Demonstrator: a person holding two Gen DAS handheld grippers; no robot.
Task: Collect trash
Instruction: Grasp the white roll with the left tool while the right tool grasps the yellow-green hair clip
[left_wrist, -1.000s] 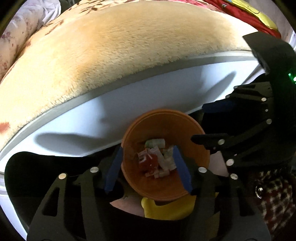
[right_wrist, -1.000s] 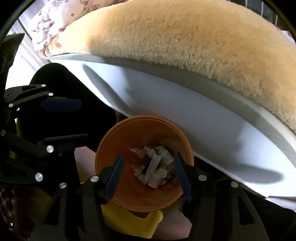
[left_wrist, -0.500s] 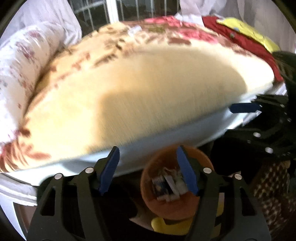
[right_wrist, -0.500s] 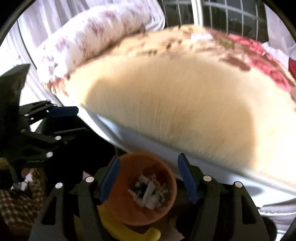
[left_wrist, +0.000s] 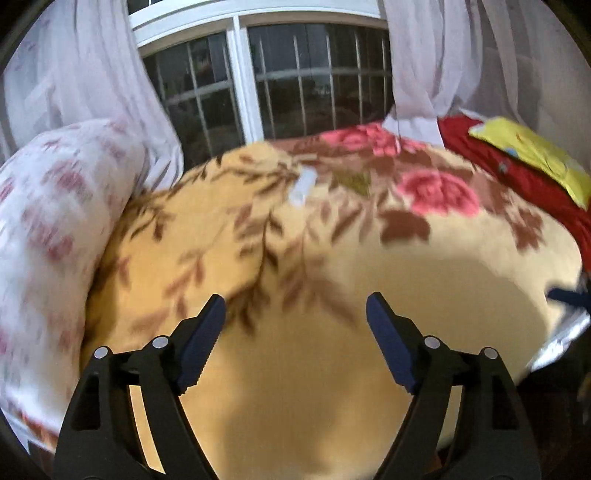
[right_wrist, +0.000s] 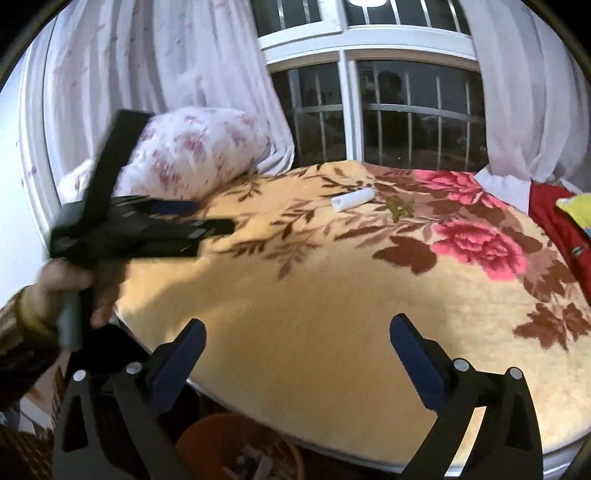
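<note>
Both grippers, left (left_wrist: 295, 314) and right (right_wrist: 297, 341), had just spread wide, empty, above the blanket (right_wrist: 332, 295). A white paper roll (right_wrist: 352, 199) lay mid-bed beside a green scrap (right_wrist: 400, 208), well beyond them. Both looked light and crushable, best pinched gently across the middle.

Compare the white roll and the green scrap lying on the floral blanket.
The white roll is a smooth tube lying on its side; the green scrap is crumpled and irregular. The white roll stands out brightly against the floral blanket; the green scrap almost blends with the leaf pattern. The white roll is longer; the green scrap is more compact. Both lie loose, side by side, far across the blanket near the window, untouched by either tool.
</note>
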